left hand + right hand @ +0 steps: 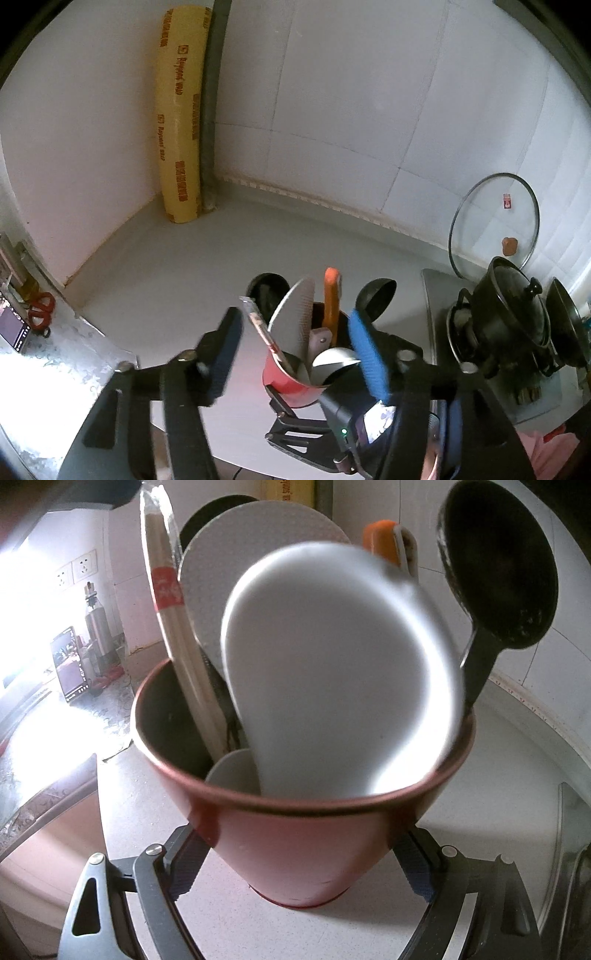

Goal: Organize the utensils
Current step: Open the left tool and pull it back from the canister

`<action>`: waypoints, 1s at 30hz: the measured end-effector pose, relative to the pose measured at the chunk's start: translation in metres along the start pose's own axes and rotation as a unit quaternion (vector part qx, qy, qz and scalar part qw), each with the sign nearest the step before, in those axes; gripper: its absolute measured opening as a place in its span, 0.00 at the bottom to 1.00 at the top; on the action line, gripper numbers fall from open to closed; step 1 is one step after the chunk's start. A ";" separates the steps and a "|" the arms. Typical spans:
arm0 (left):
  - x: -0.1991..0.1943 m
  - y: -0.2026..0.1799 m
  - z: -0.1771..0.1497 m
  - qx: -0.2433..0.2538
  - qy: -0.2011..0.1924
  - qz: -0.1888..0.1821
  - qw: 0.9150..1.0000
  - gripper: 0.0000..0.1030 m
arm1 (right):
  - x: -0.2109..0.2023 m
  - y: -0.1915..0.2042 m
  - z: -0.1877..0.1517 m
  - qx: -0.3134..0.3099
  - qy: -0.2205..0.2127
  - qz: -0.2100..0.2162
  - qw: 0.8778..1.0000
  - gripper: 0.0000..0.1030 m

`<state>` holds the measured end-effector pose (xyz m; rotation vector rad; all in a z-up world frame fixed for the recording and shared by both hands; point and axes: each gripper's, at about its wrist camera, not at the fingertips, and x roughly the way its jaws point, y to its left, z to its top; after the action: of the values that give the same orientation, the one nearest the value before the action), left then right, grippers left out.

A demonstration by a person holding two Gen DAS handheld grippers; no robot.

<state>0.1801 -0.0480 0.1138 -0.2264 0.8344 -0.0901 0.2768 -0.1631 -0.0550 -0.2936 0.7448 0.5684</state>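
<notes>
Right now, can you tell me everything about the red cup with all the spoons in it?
The red cup is a smooth tapered holder, wider at its rim, with a dark inside. It stands upright on the pale counter, and the right gripper has its jaws pressed on both sides near the base. Inside it stand white paddles, wrapped chopsticks, a black ladle and an orange-handled tool.

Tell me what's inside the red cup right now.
The red cup holds a white rice paddle, a second white paddle, wrapped chopsticks, a black ladle and an orange-handled tool. Their lower ends and the cup's bottom are hidden.
</notes>
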 end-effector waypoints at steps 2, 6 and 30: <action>-0.003 0.006 0.000 -0.005 -0.005 0.007 1.000 0.70 | 0.000 0.001 0.000 0.000 0.000 0.001 1.000 0.88; -0.006 0.020 0.000 -0.024 -0.014 0.027 0.999 0.74 | 0.000 0.000 0.000 0.001 0.000 0.001 1.000 0.88; 0.038 0.103 -0.037 -0.157 0.025 0.108 0.981 0.85 | 0.012 -0.019 0.003 0.082 0.005 -0.081 0.993 0.88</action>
<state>0.1764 0.0394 0.0382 -0.4303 0.9164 0.2429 0.2968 -0.1724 -0.0601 -0.2033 0.7646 0.3501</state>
